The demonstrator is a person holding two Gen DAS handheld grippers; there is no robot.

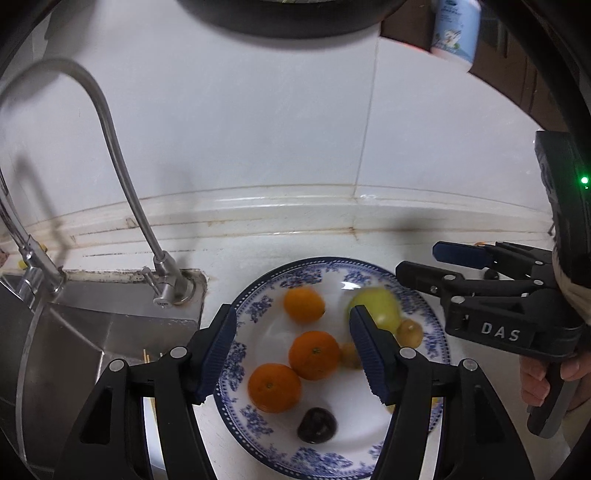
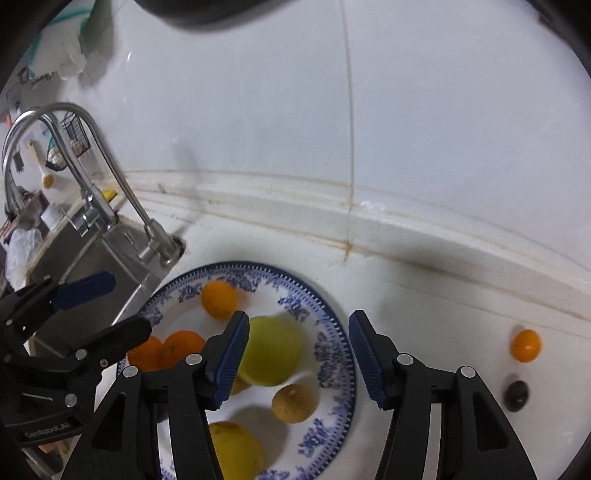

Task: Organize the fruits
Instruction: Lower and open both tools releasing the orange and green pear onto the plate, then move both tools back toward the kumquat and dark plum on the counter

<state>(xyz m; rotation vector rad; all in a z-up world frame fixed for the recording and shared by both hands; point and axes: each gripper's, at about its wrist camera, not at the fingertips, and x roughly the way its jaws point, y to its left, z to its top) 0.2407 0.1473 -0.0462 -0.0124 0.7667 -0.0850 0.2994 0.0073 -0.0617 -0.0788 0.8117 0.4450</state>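
A blue-and-white plate (image 1: 258,306) (image 2: 328,354) on the white counter holds three oranges (image 1: 314,354), a green apple (image 1: 376,306) (image 2: 271,350), small brown fruits (image 2: 293,402), a yellow fruit (image 2: 232,450) and a dark fruit (image 1: 317,425). My left gripper (image 1: 293,354) is open and empty above the plate. My right gripper (image 2: 297,354) is open and empty over the plate's right side; it also shows in the left wrist view (image 1: 424,264). A small orange (image 2: 525,345) and a dark fruit (image 2: 516,395) lie on the counter right of the plate.
A steel sink (image 1: 92,332) with curved faucets (image 1: 110,147) lies left of the plate. The white tiled wall (image 1: 258,129) rises behind. A bottle (image 1: 456,29) stands at the upper right.
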